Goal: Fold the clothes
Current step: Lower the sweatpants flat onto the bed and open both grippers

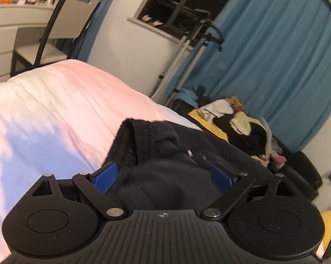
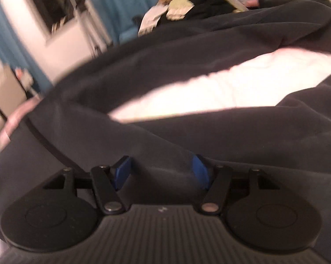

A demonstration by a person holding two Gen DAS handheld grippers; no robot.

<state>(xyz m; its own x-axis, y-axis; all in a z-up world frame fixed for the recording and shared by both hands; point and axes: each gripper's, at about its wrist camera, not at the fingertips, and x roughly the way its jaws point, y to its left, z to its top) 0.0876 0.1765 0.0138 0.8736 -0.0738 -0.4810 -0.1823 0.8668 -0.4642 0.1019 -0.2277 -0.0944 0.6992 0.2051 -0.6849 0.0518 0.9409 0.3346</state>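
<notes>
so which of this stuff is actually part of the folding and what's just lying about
In the job:
- black fleece garment on the white quilted bedcover
- left gripper, open
- right gripper, open

Lying about:
- heap of mixed clothes
- beige chair
- blue curtain

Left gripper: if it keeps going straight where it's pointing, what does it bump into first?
Most likely the black garment. The left gripper has its jaws wide open with the dark cloth bunched right between and ahead of them, lying on the white bed. Exact depth is hard to judge.
</notes>
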